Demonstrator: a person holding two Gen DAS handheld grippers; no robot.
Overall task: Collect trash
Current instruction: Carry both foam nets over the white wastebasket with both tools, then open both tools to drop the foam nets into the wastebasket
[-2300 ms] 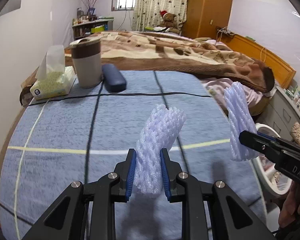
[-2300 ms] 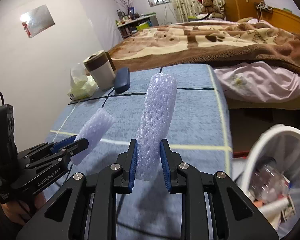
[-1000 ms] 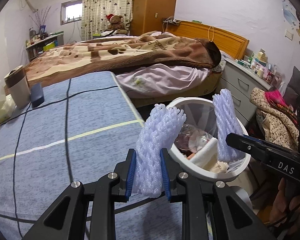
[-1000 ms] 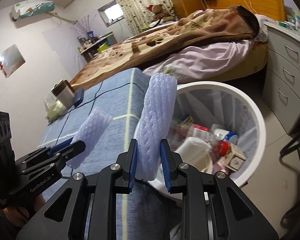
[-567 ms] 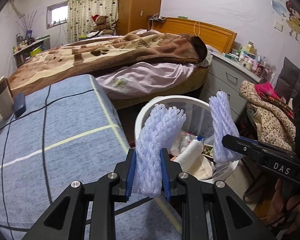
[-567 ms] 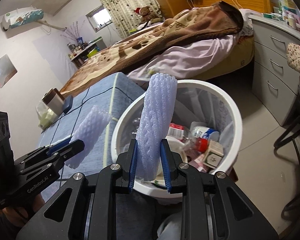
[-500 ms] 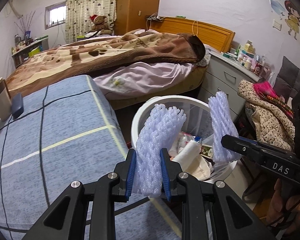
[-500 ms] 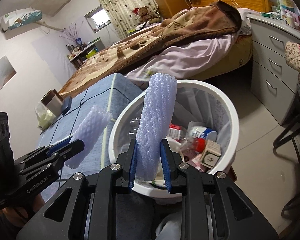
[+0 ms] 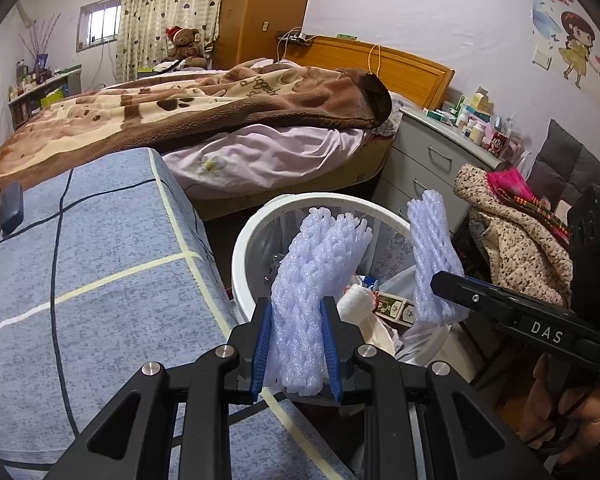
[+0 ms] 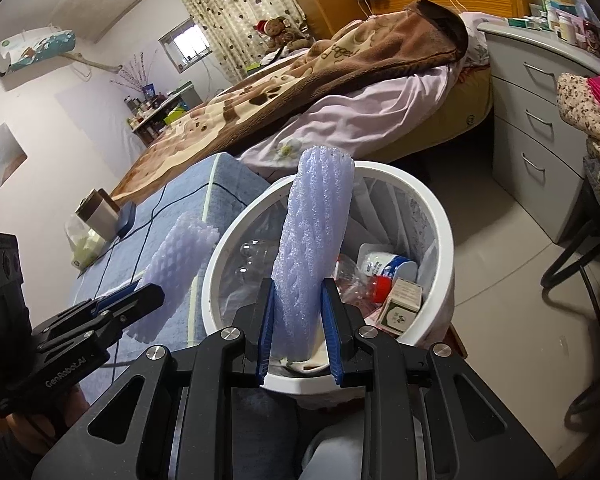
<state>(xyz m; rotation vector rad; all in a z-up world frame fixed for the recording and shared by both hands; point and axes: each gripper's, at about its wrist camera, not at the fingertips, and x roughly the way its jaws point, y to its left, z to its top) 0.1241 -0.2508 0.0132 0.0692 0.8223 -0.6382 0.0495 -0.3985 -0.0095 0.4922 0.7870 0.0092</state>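
My left gripper (image 9: pixel 296 344) is shut on a pale lilac foam fruit net (image 9: pixel 312 280), held upright at the near rim of a white round trash bin (image 9: pixel 240 248). My right gripper (image 10: pixel 300 336) is shut on a second foam net (image 10: pixel 312 240), upright over the bin's near rim (image 10: pixel 444 216). Each gripper shows in the other's view: the right one (image 9: pixel 440 280) with its net (image 9: pixel 432 256) over the bin, the left one (image 10: pixel 140 292) with its net (image 10: pixel 172 264) just left of the bin. The bin holds bottles, cartons and paper.
A table with a blue checked cloth (image 9: pixel 80 260) lies to the left, with a cup (image 10: pixel 96 208), a dark case (image 10: pixel 126 214) and a tissue pack at its far end. A bed (image 9: pixel 220 112) is behind; grey drawers (image 9: pixel 428 160) and a chair with clothes (image 9: pixel 520 232) are to the right.
Both grippers carried their foam nets from over the table rightward to the bin. In the last half second they moved slightly closer to the bin; both stay shut.
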